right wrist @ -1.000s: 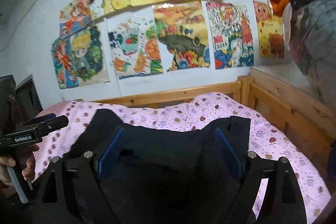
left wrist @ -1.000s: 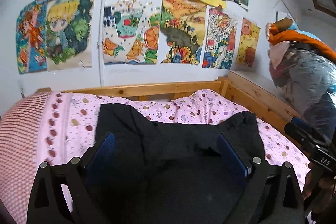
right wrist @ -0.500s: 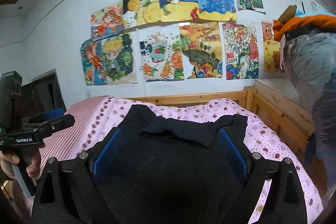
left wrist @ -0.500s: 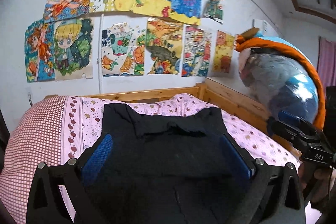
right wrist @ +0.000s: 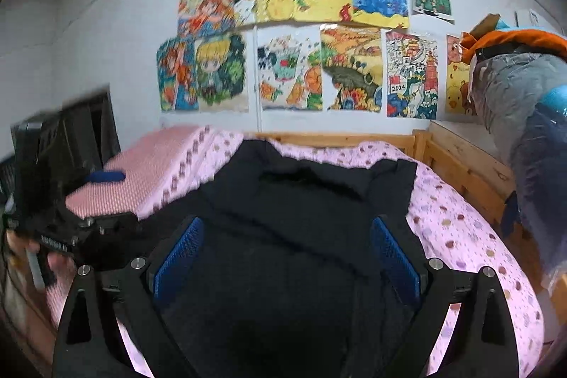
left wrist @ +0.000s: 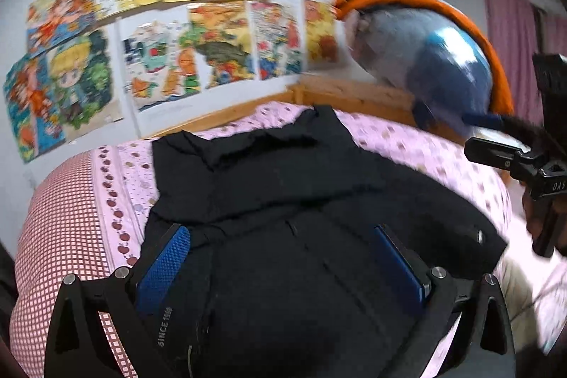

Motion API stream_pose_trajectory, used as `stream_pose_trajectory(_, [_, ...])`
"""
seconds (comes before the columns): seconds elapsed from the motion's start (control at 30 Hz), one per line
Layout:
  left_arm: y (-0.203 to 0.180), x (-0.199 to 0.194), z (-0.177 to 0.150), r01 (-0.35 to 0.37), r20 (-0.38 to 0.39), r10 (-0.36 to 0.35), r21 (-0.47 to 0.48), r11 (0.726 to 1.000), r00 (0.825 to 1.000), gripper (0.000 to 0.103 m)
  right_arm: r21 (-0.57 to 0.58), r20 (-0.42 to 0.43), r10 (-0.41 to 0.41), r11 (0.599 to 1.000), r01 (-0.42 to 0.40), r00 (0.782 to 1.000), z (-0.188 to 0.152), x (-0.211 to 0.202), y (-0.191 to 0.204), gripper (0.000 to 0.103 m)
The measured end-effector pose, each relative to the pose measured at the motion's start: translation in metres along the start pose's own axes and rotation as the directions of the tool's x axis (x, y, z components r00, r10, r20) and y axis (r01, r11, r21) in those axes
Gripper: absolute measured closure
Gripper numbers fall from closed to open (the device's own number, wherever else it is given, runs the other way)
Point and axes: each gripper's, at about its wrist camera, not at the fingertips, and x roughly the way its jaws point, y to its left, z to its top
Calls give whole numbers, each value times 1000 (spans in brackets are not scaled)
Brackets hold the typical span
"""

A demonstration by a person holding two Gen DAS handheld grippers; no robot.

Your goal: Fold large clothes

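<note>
A large black garment (left wrist: 283, 172) lies spread on the pink spotted bed sheet (left wrist: 443, 158), collar end toward the wall. White lettering shows on the cloth near my left finger. My left gripper (left wrist: 280, 232) hovers over the near part of the garment, blue pads wide apart, nothing pinched between them. My right gripper (right wrist: 287, 224) also stands wide over the black garment (right wrist: 301, 201), its pads clear of the cloth. Each gripper shows in the other's view: the right one (left wrist: 514, 162) at the right edge, the left one (right wrist: 71, 229) at the left edge, each held by a hand.
A wooden bed frame (right wrist: 460, 165) runs along the far and right sides. Children's drawings (right wrist: 319, 41) cover the wall. A bulky plastic-wrapped bundle with orange fabric (left wrist: 443, 59) sits on the right ledge. A pink checked blanket (left wrist: 71, 218) covers the bed's left part. A dark screen (right wrist: 88, 130) stands at left.
Both grippers have swung across the bed and the garment now fills more of each view. The left view has rolled, tilting the wall. The right jaws stand slightly wider.
</note>
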Motion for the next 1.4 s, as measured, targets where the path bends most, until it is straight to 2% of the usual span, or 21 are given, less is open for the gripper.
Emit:
stream_pose_trajectory(0.17, [-6,-2,-26,91,-52,-86,97,991,995,0,-87,-70,-6,996,0,998,-37,-11,22,10])
stream_pose_trajectory(0.3, [-12,-6,-43,140,-94,-125,175,975,988,0,-76,-132,8,997,-19,991,-59,-13,27,10])
stream_pose_trajectory(0.47, [-21,-5,-63,254,-223,-203,234,938,954,1,-74,-189,-3,997,-11,982,-82,-8,24,10])
stream_pose_trajectory(0.63, [-27,-2,-86,315,-322,-212,315,895,923,1,-81,-274,-31,997,9,961,-106,-8,17,10])
stream_pose_trajectory(0.7, [-30,-3,-95,315,-339,-193,355,880,921,1,-79,-293,-40,997,18,955,-112,-11,14,10])
stream_pose_trajectory(0.9, [-41,-4,-110,246,-336,-84,475,845,938,0,-77,-331,-66,996,42,941,-125,-15,9,10])
stream_pose_trajectory(1.07, [-51,-4,-115,186,-320,10,575,796,947,0,-84,-350,-86,995,60,933,-134,-19,4,10])
stream_pose_trajectory(1.17, [-58,-5,-118,158,-300,48,624,766,953,0,-143,-362,-107,988,59,926,-138,-21,6,10])
stream_pose_trajectory(1.3, [-57,-3,-116,159,-305,49,618,770,951,0,-288,-366,-176,955,69,914,-146,-23,19,10])
stream_pose_trajectory(1.4, [-58,-3,-116,159,-305,49,618,770,951,0,-366,-348,-244,924,109,905,-149,-20,26,10])
